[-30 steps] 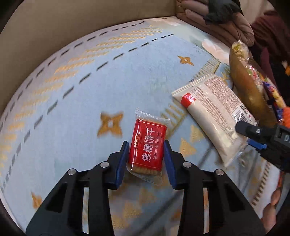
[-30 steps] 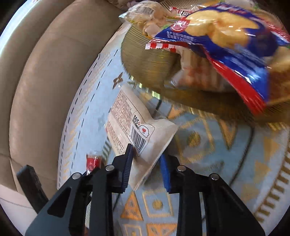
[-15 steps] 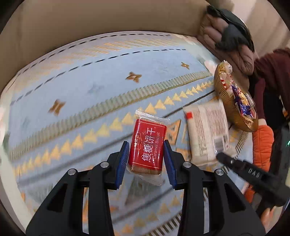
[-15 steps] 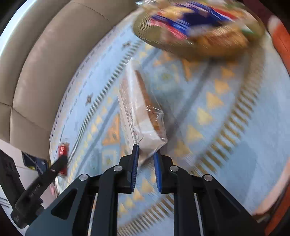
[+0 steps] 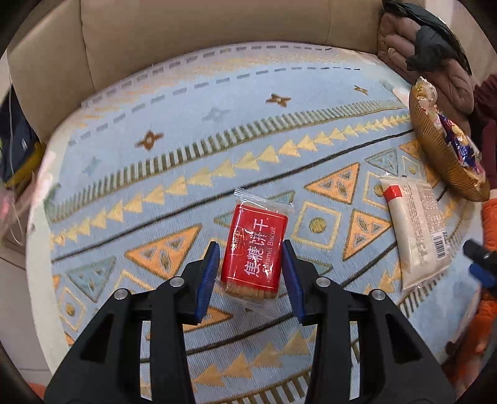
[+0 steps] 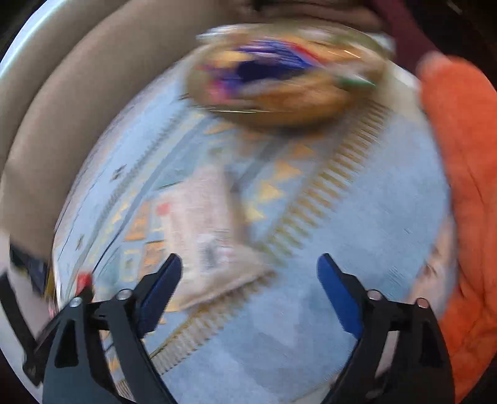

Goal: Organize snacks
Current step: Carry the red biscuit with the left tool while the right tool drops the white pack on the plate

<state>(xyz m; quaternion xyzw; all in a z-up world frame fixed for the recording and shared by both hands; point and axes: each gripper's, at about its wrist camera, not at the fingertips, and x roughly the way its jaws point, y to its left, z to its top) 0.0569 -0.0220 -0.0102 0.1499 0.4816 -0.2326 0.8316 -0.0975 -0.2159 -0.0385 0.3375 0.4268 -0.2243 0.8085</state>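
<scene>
My left tongs (image 5: 250, 273) are clamped on the red caramel biscuit pack (image 5: 254, 248), both blue pads against its long sides, just as they were 1 second ago. The pack hangs above the blue patterned blanket (image 5: 217, 130), and the view beneath it has widened since the last frame: more of the beige sofa back (image 5: 202, 28) now shows, so I have carried the pack higher.

My right tongs (image 6: 248, 281) have changed most. Half a second ago their pads were pinched on the end of the long white snack packet (image 5: 414, 230); now the pads (image 6: 337, 290) stand wide apart with nothing between them. The white packet lies flat on the blanket again, label side up, its barcode end toward my right tongs, whose tip shows at the right edge of the left view. It rests just beside the golden woven basket (image 5: 441, 155) but not in it. The basket already holds a blue-and-red snack bag (image 5: 459, 143) and another clear-wrapped snack at its far end.

The right view is badly smeared by motion, so I can only make out the basket, the pale packet and an orange sleeve (image 6: 466, 186) at the right.
</scene>
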